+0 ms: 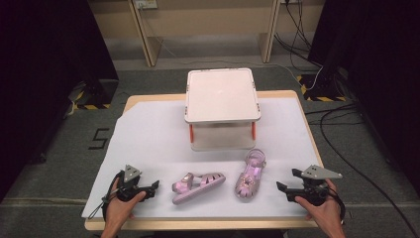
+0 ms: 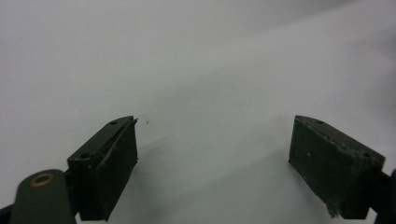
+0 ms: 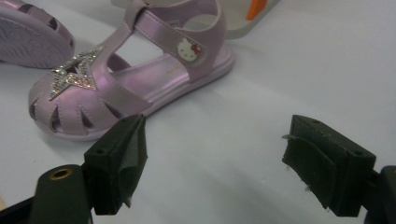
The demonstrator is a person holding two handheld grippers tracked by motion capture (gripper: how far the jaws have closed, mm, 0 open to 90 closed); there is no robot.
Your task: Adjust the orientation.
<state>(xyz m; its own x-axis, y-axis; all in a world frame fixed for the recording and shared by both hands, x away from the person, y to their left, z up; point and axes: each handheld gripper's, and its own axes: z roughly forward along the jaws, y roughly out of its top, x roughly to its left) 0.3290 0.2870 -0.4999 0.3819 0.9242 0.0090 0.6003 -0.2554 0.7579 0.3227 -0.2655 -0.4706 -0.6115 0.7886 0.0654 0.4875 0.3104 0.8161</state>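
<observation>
**Two sandals waiting, both grippers empty**

I hold the left gripper [image 1: 148, 190] at about 7 o'clock on the table [image 1: 148, 144] and the right gripper [image 1: 287, 191] at about 5 o'clock. Both have their jaws spread wide with nothing between them; in the left gripper view they frame bare white cover, so that side is simply parked clear.

The pair of pink sandals lies between my grippers at 6 o'clock. The left sandal [image 1: 198, 186] rests tipped on its side, toe pointing toward 3 o'clock. The right sandal [image 1: 250, 174] sits upright on its sole, heel toward 12, just in front of the white two-tier rack [image 1: 222, 94], which stands at the centre toward 12 o'clock. I judge the rack is where the shoes belong.

My right jaws already face the upright sandal's starred toe [image 3: 74, 77], near but apart, so I'd take that one first.
</observation>
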